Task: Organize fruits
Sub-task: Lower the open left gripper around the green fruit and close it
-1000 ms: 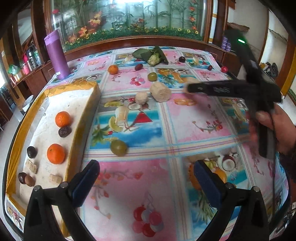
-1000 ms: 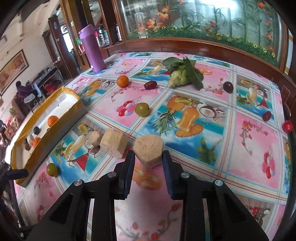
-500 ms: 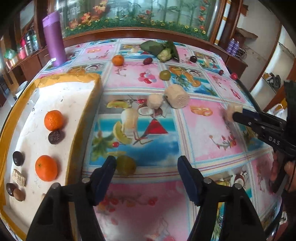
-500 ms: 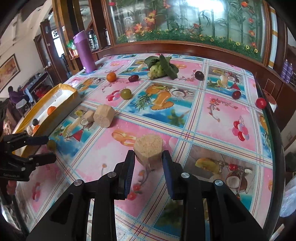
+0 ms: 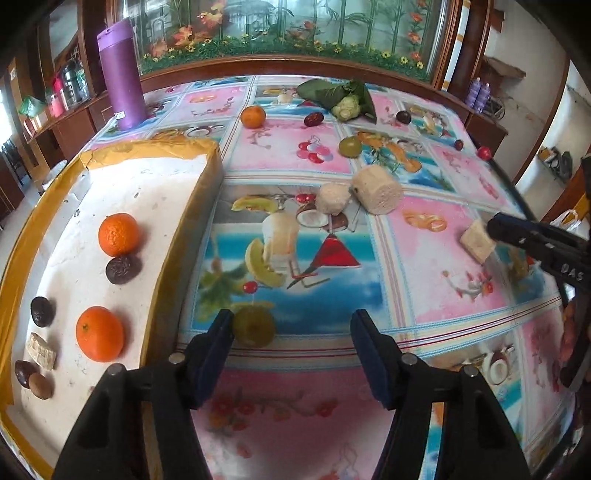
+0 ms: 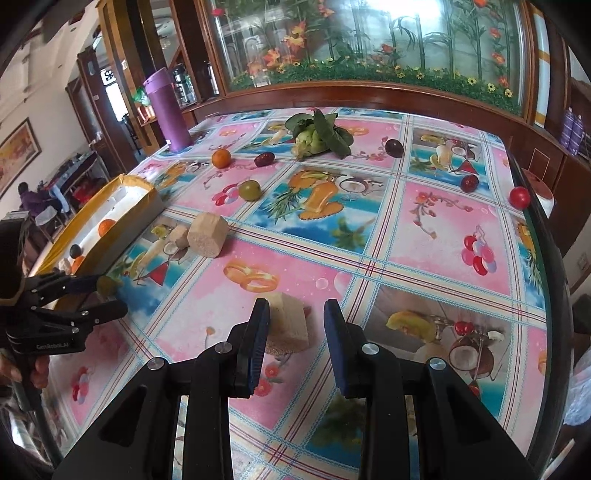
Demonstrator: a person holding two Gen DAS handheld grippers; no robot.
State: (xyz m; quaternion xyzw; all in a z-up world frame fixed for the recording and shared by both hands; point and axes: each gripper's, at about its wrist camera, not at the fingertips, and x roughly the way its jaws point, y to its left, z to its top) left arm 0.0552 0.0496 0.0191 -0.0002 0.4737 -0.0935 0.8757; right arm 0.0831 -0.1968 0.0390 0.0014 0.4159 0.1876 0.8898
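A lived-in home dining room: fruit-print oilcloth [image 6: 436, 236] covers the desk, dark wooden cabinets [image 6: 122, 74] line the walls, and a painted glass partition [image 6: 369, 37] stands behind.

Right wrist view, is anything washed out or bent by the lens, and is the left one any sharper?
Right wrist view: the window blows out white, and the table edge bows. Left wrist view: evenly lit, the oranges sharp, the right gripper slightly smeared.
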